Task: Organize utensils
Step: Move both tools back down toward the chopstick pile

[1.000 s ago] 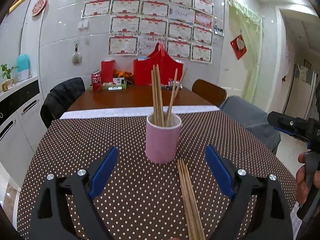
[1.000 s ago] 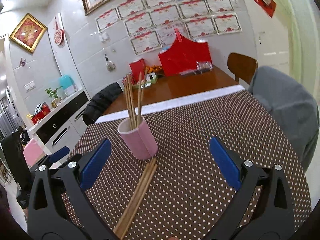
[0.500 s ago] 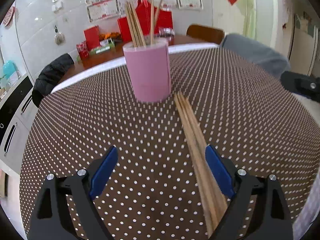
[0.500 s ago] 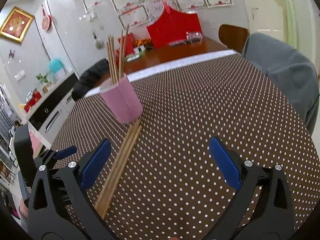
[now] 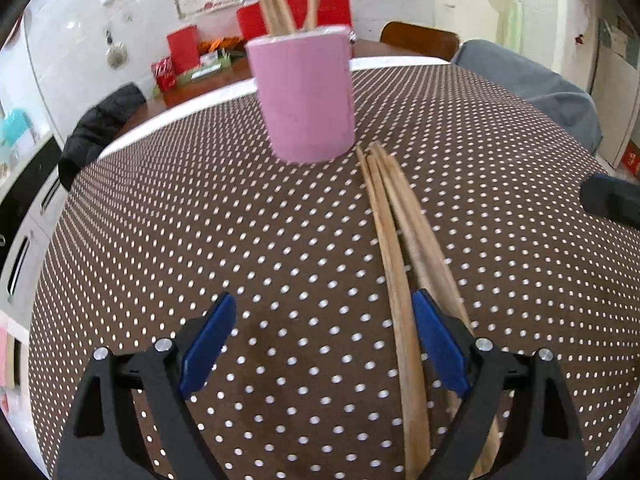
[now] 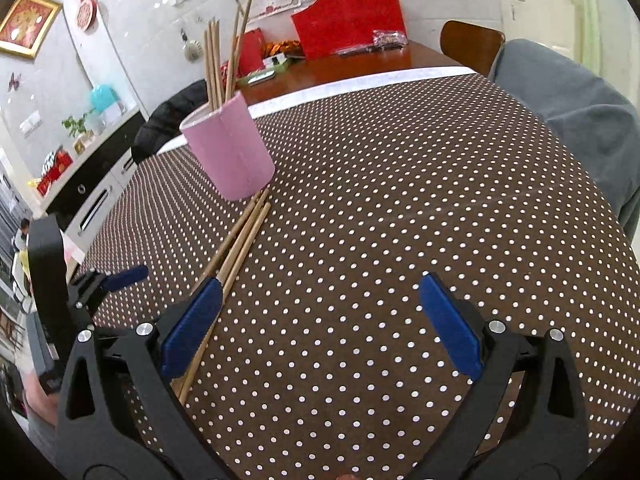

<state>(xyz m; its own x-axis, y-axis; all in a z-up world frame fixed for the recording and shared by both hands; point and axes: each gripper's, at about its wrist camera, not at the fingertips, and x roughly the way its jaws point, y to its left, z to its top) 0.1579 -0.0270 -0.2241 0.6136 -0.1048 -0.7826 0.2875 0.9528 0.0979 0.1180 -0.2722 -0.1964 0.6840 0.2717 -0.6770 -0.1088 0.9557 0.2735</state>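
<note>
Brown dotted tablecloth [image 5: 200,240] across the whole table; pink holder [image 5: 306,96] standing upright on it, a few chopsticks already inside. Loose chopsticks [image 5: 394,248] lying flat, tips just beside the holder's base. Reach-and-pick step, probably: nothing gripped yet. Left gripper [image 5: 322,338] jaws wide apart and empty, bundle crossing under its right pad. Right gripper [image 6: 320,324] likewise spread, bundle by its left pad. Next: centre one gripper over the sticks, then close.

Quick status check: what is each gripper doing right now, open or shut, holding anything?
Left gripper: open, holding nothing; loose wooden chopsticks lie on the dotted brown tablecloth by its right finger.
Right gripper: open, empty.
</note>
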